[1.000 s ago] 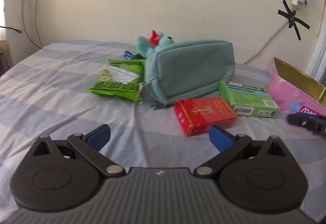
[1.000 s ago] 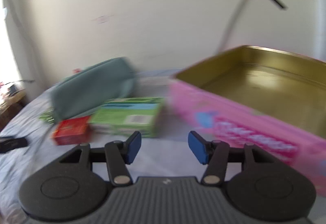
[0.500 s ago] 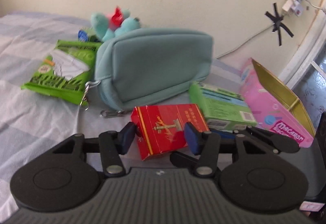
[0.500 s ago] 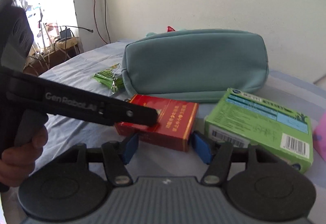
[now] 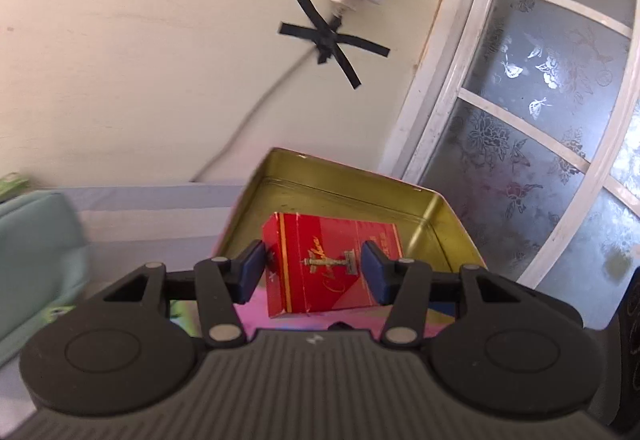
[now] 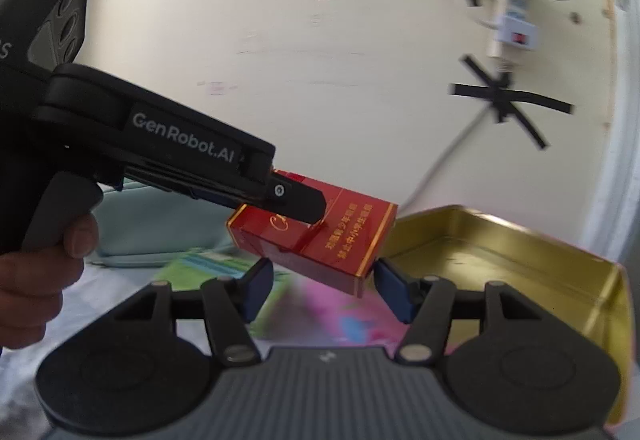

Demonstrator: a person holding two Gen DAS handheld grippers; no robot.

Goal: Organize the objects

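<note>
Red box [image 5: 332,264] is gripped by left tongs [image 5: 312,270] over the gold tin [image 5: 436,216]; right tongs [image 6: 323,290] gape empty; release left, plus other stuff.

Daylight fills both views, bright and even. Fisheye bending curves the window frame [image 5: 448,112] and the wall edges. Motion blur smears the teal pouch [image 5: 36,240], the wall cable [image 5: 256,112] and the pink tin side [image 6: 332,304]; the red box [image 6: 320,236] stays sharp.

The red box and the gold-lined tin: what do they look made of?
Red rectangular box: likely glossy printed cardboard, with crisp folded edges, gold lettering and sheen. Open pink tin with gold interior: apparently thin metal, with a reflective brassy inside, rolled rim and pink printed outside. Left tongs hold the box.
</note>
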